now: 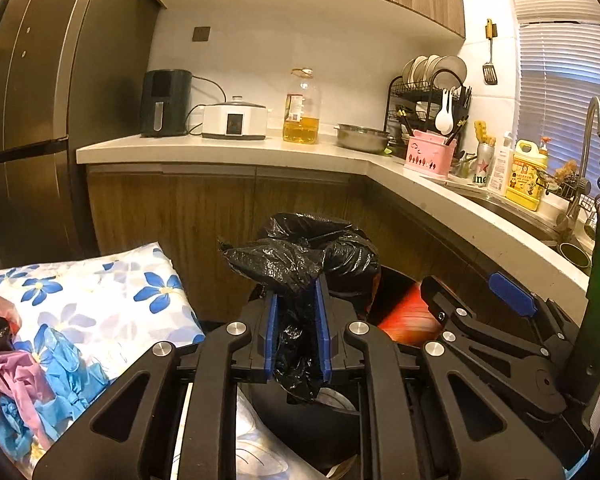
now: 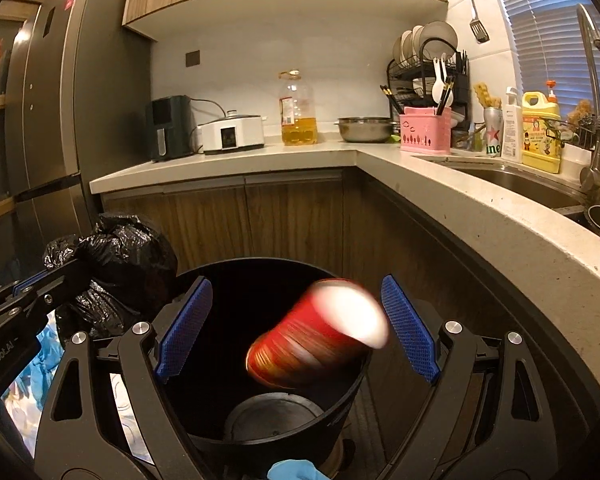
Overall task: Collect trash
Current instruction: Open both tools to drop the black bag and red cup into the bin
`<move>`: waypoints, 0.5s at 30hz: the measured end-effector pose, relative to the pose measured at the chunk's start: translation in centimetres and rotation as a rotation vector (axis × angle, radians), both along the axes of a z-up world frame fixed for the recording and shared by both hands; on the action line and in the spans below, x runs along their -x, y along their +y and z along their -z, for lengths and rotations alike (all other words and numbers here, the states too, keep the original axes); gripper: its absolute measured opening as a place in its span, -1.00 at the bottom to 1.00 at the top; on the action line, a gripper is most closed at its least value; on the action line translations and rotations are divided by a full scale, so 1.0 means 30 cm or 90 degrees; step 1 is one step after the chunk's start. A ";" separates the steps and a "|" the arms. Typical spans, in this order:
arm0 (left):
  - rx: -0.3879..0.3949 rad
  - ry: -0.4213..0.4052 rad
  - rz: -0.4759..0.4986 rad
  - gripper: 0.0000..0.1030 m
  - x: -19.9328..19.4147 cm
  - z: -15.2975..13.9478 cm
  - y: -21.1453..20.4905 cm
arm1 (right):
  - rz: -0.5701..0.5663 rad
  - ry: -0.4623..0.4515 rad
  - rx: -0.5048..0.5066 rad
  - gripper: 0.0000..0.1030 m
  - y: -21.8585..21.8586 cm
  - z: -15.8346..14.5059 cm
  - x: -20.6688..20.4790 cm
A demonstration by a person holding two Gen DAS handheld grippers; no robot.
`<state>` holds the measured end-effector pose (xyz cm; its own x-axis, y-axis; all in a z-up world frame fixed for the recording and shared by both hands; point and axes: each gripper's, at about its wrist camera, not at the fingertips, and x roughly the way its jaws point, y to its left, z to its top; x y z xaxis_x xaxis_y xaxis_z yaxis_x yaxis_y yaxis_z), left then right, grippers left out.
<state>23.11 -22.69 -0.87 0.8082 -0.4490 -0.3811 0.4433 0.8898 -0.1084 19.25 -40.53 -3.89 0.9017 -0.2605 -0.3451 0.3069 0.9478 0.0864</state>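
- Left wrist view: the left gripper (image 1: pixel 296 332) has its blue pads nearly together, pinched on a crumpled black plastic trash bag (image 1: pixel 300 256) that bunches up above the fingertips and hangs down between them.
- Just to its right in that view sits the right gripper (image 1: pixel 476 300), jaws spread wide, with a blurred red cylinder (image 1: pixel 408 316) showing below and between the two tools (only a patch of it is visible here).
- Right wrist view: the right gripper (image 2: pixel 296 324) stands wide open, and its pads touch nothing.
- Between the open fingers, and apart from both, the red cylindrical can with a pale end (image 2: pixel 316 336) is smeared by motion, its long axis tilted, pale end up and to the right; it lies directly over the mouth of the round black plastic bin (image 2: pixel 220 420).
- The bin is straight ahead of and below the right tool, so the can looks set to land inside it.
- The bag, held at far left, hangs beside the bin's left rim, not over it; the left hand is nearest, and would need to carry it rightward.
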 end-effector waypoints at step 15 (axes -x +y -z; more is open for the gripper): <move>-0.003 0.001 -0.003 0.36 0.004 0.025 -0.009 | 0.044 -0.006 -0.028 0.67 -0.041 0.008 0.065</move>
<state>22.98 -22.96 -1.61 0.8097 -0.4437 -0.3841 0.4391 0.8923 -0.1051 17.29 -41.77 -4.13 0.8855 -0.3065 -0.3493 0.3697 0.9200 0.1302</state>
